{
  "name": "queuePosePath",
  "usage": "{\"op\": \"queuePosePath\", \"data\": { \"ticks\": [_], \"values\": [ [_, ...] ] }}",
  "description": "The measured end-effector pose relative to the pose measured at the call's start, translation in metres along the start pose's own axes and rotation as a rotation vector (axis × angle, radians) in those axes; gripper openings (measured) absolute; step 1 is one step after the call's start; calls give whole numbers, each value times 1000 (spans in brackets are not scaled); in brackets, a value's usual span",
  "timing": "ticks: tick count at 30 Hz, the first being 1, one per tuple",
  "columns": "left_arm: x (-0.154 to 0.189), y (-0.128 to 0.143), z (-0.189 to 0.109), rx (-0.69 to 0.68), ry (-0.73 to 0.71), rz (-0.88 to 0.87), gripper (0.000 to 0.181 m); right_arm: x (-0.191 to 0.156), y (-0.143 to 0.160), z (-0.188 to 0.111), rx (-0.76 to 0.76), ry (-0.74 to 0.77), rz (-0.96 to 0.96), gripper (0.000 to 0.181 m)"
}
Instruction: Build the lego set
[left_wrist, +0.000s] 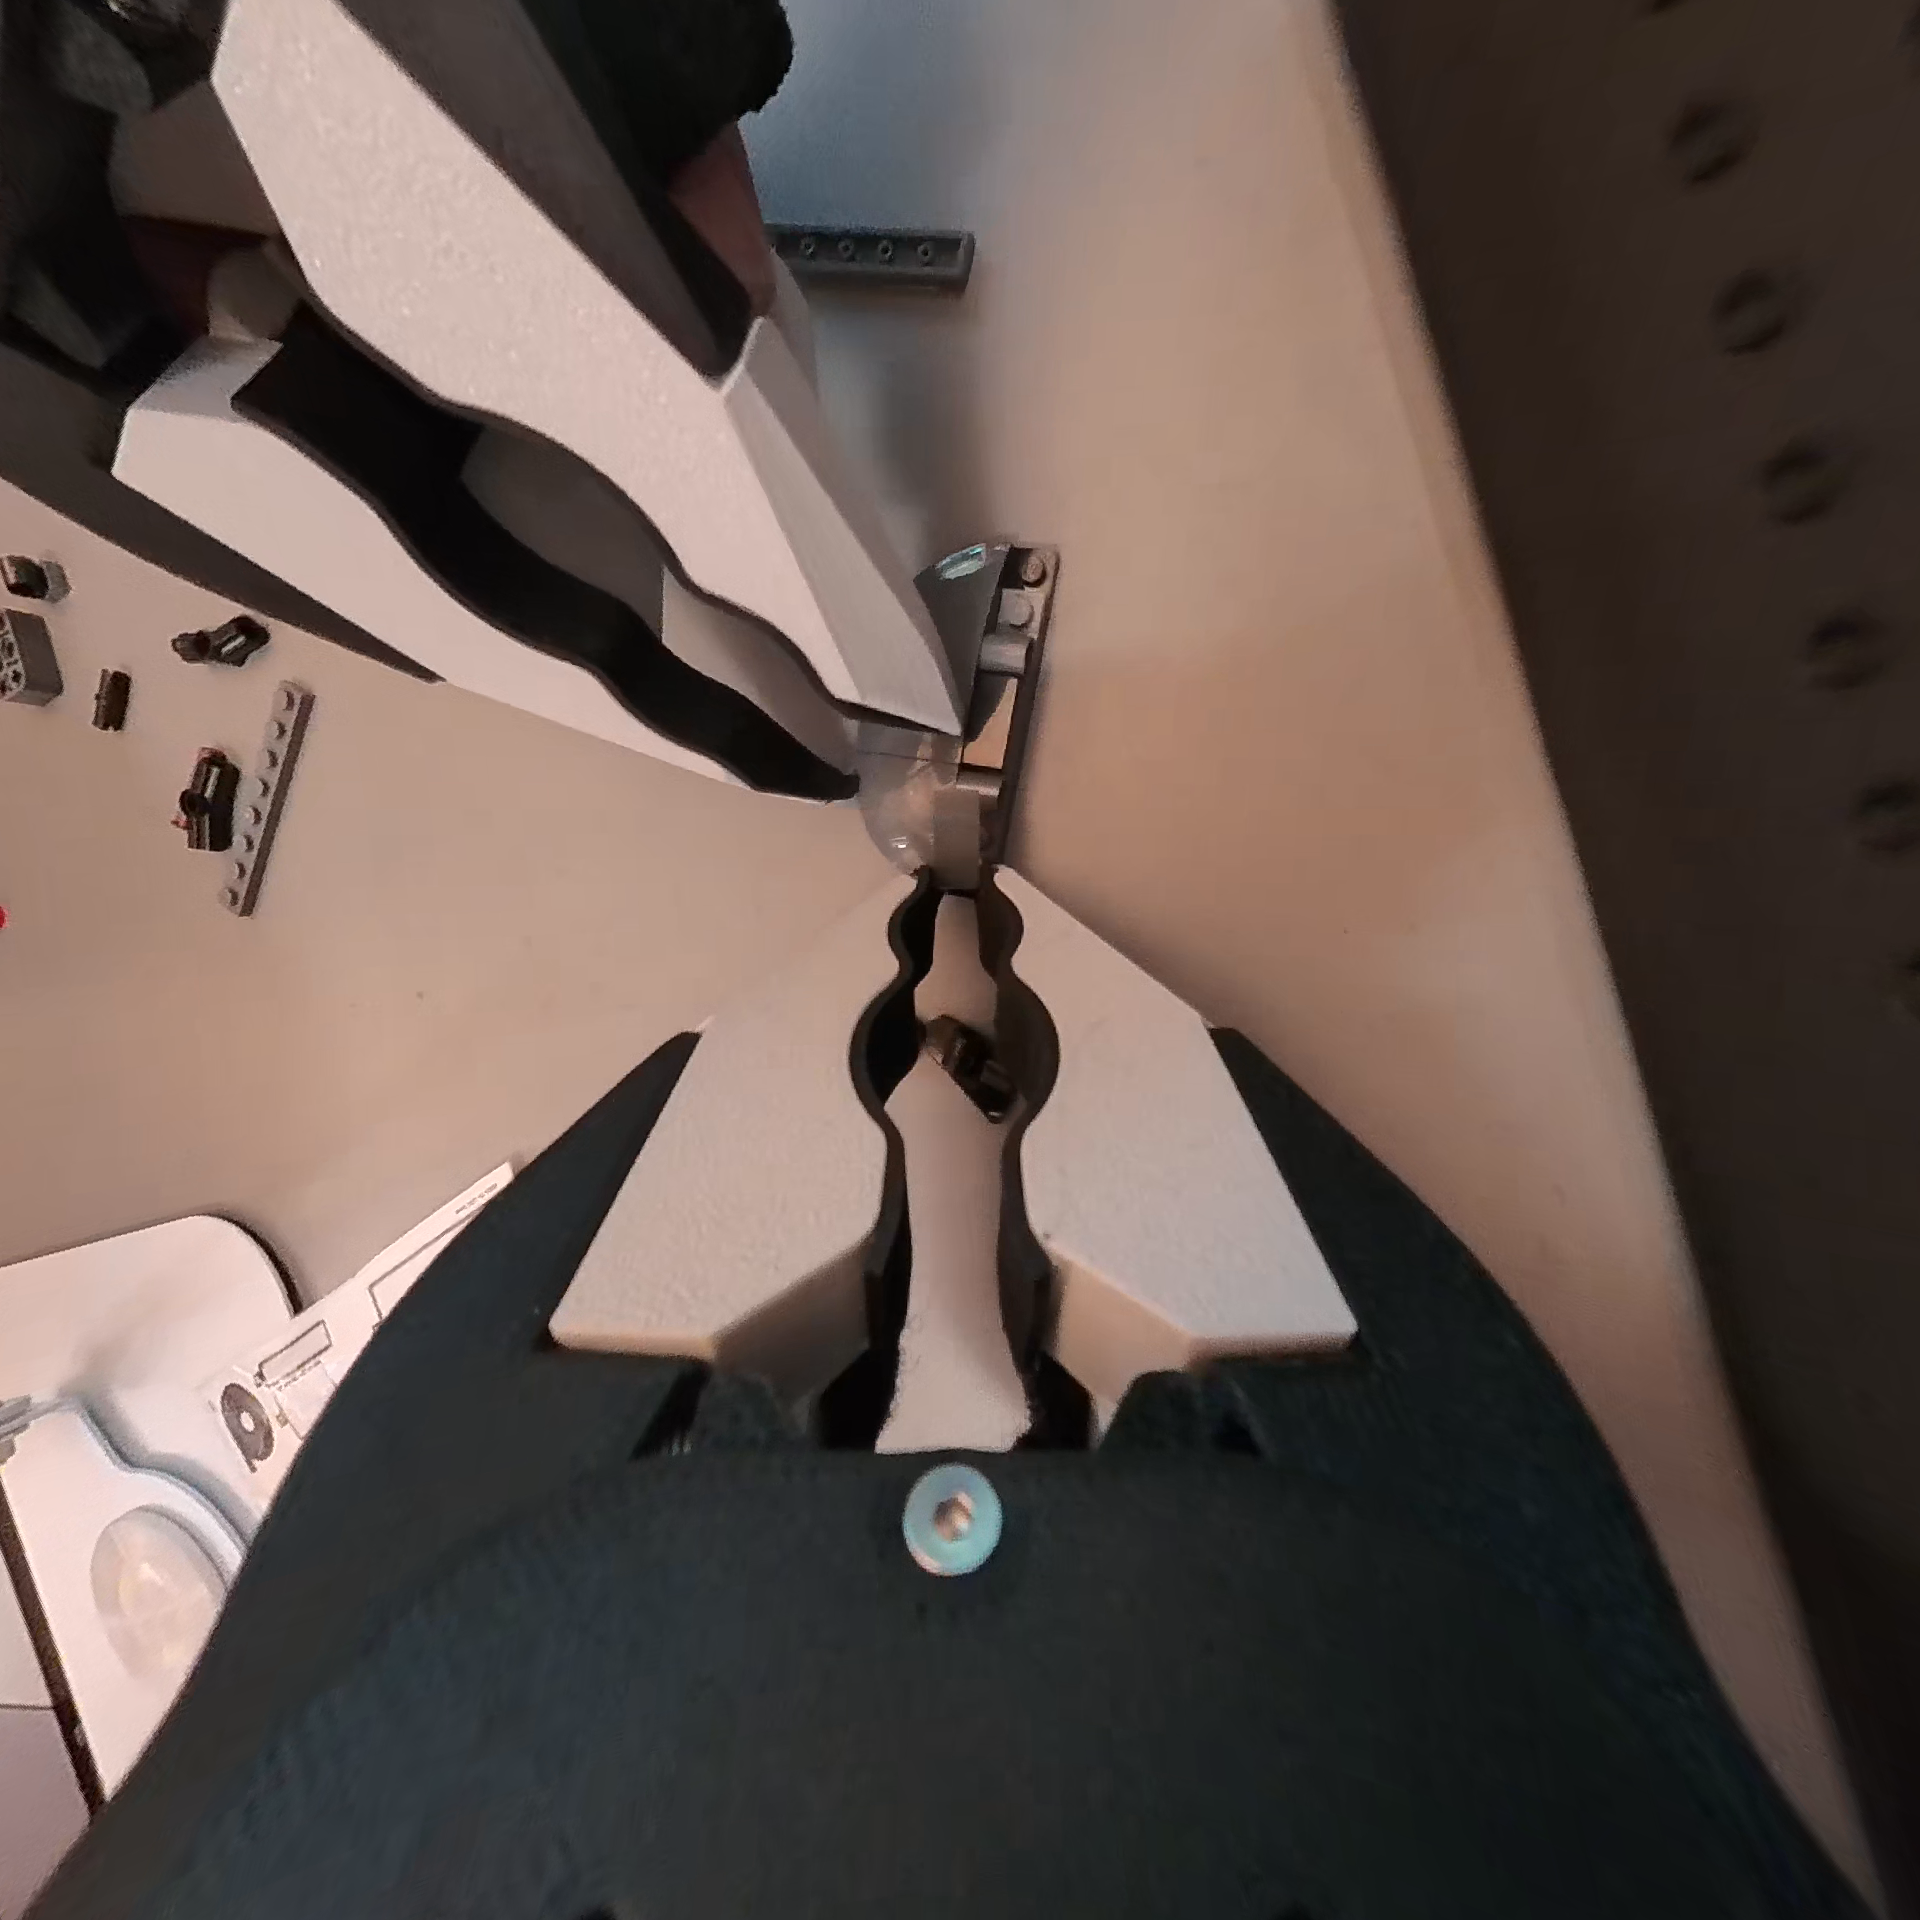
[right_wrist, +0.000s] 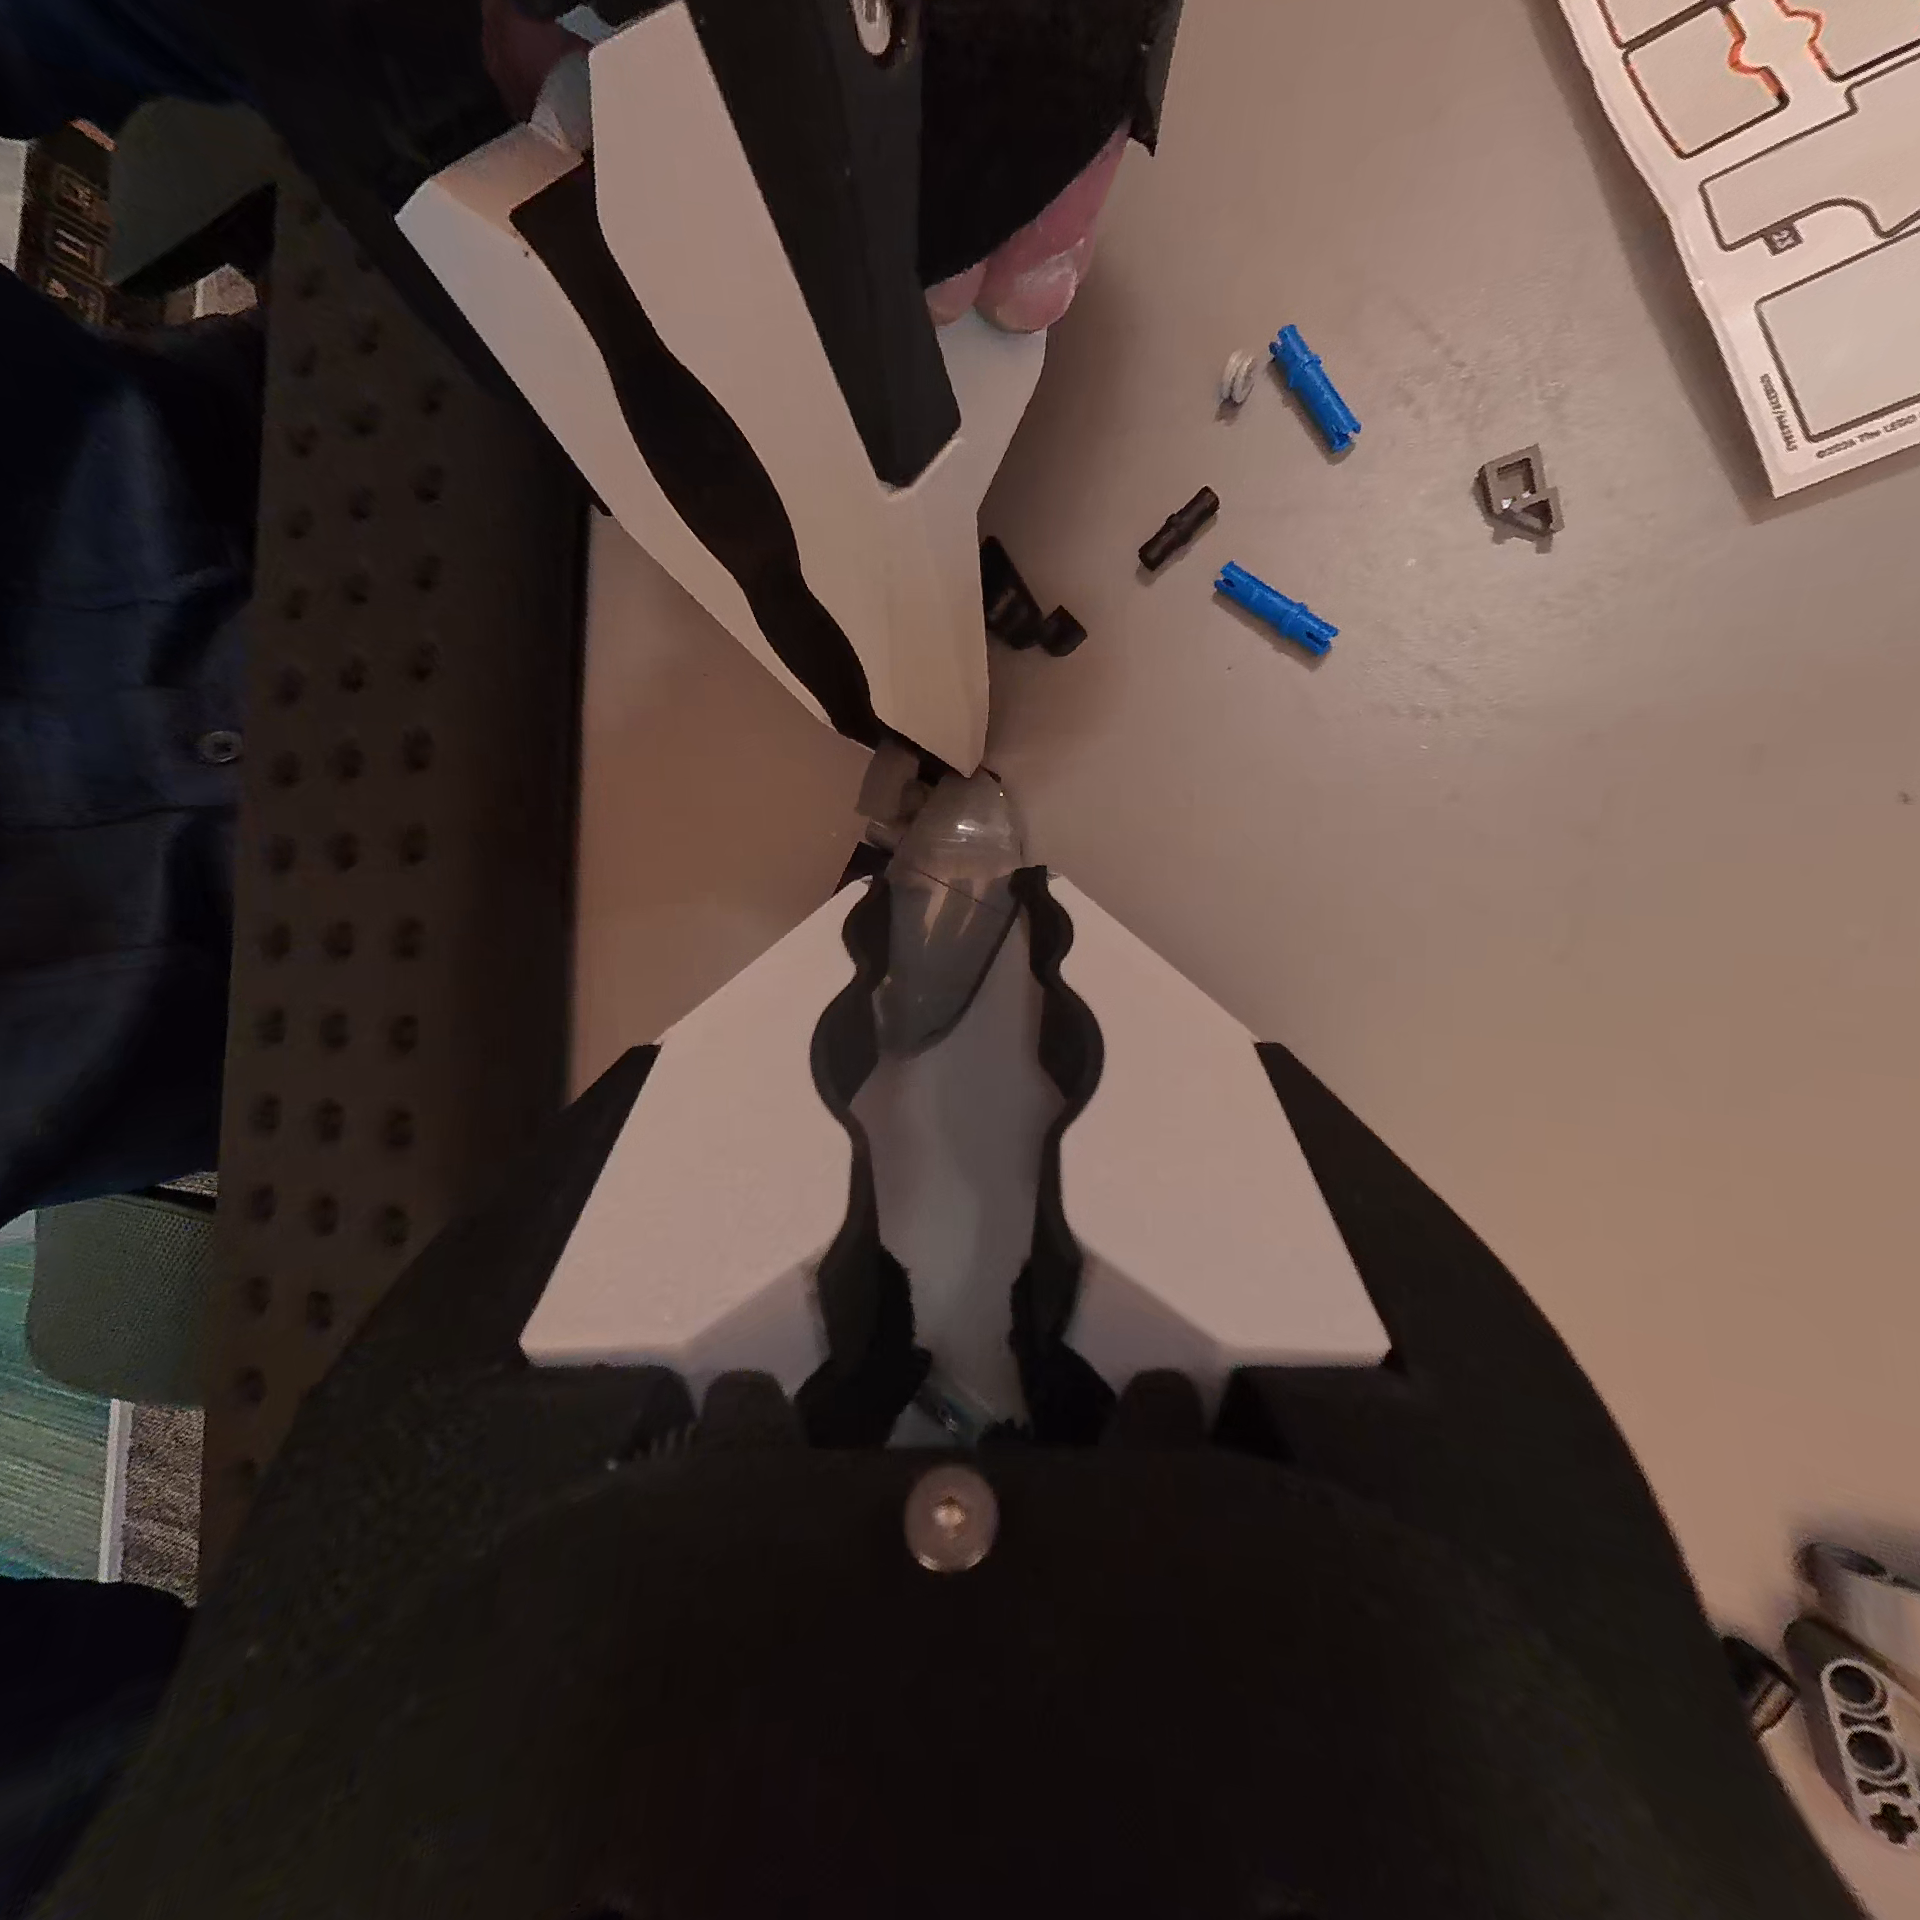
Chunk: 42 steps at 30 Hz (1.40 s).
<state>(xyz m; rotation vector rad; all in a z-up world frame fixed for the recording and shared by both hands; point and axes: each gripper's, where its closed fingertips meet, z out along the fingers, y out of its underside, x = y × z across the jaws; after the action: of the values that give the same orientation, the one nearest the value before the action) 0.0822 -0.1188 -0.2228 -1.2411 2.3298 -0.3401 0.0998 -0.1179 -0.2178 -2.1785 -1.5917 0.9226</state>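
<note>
A pale table (right_wrist: 1455, 935) lies beneath both tools. The left gripper (left_wrist: 958, 881) pinches the lower end of a small grey lego assembly (left_wrist: 992, 717) held above it, while the right gripper (right_wrist: 951, 883) is clamped on the assembly's clear curved piece (right_wrist: 940, 956). Blue pins (right_wrist: 1314, 387) lie nearby.
</note>
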Motion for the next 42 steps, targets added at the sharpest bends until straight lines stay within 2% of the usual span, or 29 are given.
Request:
{"op": "queuePosePath", "data": {
  "ticks": [27, 42],
  "values": [
    [-1, 2, 0, -2, 13, -25, 8, 0, 0, -1, 5, -3, -4, 19],
    [-5, 17, -2, -56, -4, -64, 6, 1, 1, 0, 2, 4, -3, 16]
  ]
}}
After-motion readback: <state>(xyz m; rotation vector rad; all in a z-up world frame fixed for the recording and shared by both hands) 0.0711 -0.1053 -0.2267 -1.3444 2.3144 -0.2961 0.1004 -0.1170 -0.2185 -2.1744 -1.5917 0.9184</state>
